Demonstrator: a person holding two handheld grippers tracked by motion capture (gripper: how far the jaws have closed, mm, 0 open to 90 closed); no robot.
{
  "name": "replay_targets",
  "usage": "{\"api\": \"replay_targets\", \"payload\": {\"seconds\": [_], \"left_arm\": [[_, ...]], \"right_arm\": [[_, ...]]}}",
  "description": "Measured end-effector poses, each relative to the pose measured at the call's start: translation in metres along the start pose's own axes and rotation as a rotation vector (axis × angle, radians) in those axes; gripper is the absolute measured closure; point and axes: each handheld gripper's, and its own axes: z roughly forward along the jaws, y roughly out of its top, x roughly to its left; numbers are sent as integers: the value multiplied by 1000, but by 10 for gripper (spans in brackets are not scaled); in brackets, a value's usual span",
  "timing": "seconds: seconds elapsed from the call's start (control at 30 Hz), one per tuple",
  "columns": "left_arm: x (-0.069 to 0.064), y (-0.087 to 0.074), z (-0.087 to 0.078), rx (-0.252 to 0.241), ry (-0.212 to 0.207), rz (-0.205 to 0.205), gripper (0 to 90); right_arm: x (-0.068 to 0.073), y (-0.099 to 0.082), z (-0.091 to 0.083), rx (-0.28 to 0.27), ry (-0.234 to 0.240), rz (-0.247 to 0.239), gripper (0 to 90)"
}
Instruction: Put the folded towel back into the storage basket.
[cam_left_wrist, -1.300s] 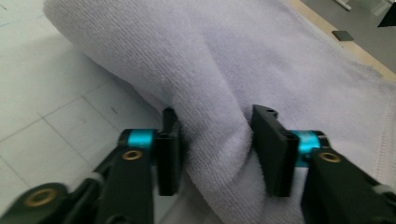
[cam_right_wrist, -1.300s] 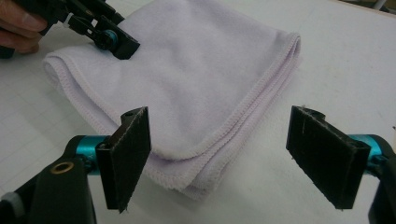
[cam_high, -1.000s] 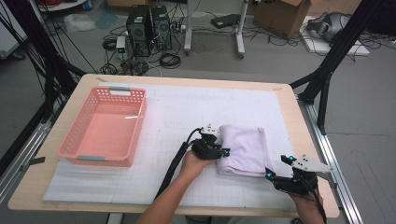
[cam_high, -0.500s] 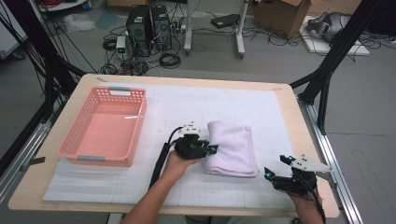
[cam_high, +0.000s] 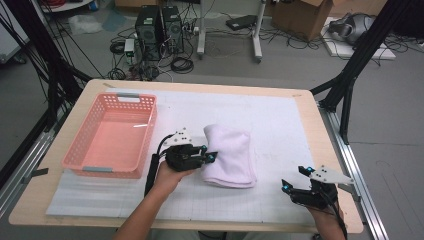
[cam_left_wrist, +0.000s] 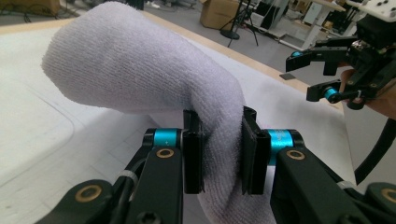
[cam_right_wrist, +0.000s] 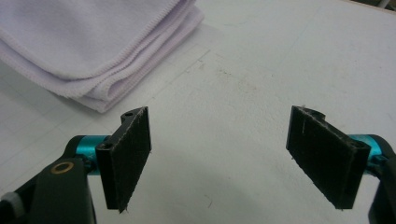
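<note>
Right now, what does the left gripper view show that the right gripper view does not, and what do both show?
The left gripper view shows the left tool pinching a fold of the white towel, with the other tool open farther off. The right gripper view shows the right tool open over the bare white mat, with the towel's stacked, stitched edges lying flat. Both show the towel and the white mat.
</note>
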Motion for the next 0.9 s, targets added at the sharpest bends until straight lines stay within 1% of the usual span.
{"api": "replay_targets", "payload": {"seconds": [0.07,0.13,0.17,0.27,0.5,0.53,0.57,0.9], "left_arm": [[0,1,-6,-15,-1,13,741],[0,2,-9,-20,-3,19,741],[-1,4,-14,-32,-4,33,741],[-1,6,-19,-42,-6,41,741],[-5,17,-36,-82,-15,81,741],[-5,18,-38,-85,-15,81,742],[-6,20,-42,-93,-16,91,742],[-7,25,-56,-118,-17,122,742]], "right_arm": [[0,0,0,-1,1,-3,208],[0,0,1,0,2,-2,209],[0,0,1,0,3,-3,209],[0,1,1,-1,3,-2,209],[1,1,2,1,4,-2,209],[1,1,2,-3,5,-4,209],[1,2,2,-3,4,-5,209],[1,2,2,-4,6,-2,209]]}}
